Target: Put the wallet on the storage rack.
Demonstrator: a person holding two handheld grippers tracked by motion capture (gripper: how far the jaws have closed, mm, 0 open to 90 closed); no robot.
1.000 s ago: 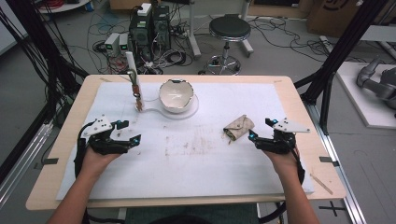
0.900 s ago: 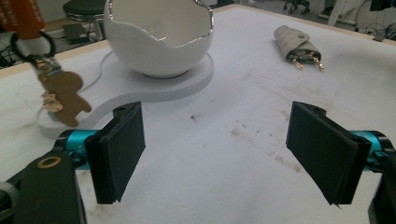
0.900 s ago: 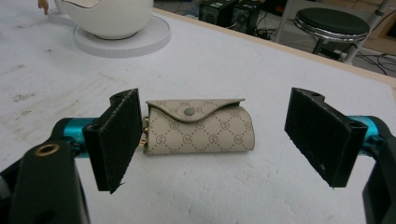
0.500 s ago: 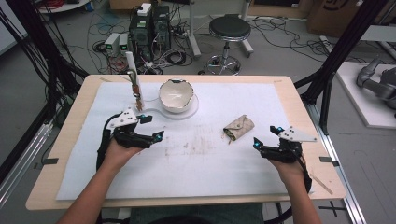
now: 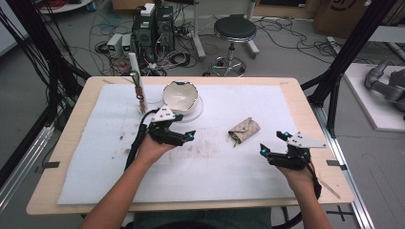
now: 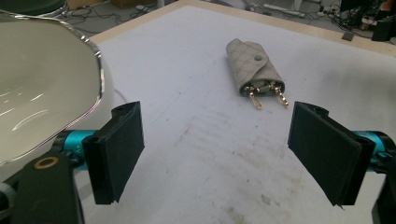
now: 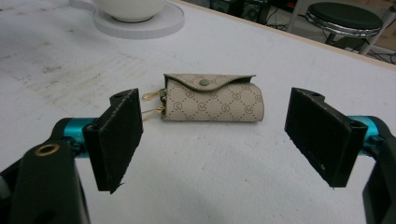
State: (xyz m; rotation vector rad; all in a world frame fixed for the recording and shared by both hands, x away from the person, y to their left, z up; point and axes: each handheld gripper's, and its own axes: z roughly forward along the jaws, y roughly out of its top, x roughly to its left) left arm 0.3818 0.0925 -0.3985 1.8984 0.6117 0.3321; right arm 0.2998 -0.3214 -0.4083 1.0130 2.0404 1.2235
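High view: beige monogram key pouch (image 5: 244, 130) lying on white table mat (image 5: 95, 162), at 4 o'clock from white bowl (image 5: 180, 95). Left gripper (image 5: 184, 137), jaws wide apart, empty, just beside bowl at 6 o'clock. Right gripper (image 5: 272, 145), jaws wide apart, empty, near pouch at 4 o'clock.

A beige monogram key pouch (image 5: 244, 130) lies on its side on my white mat, flap snapped shut, gold clips poking out one end (image 7: 152, 103).

Left tool (image 5: 185, 135) jaws wide; right tool (image 5: 272, 148) likewise.
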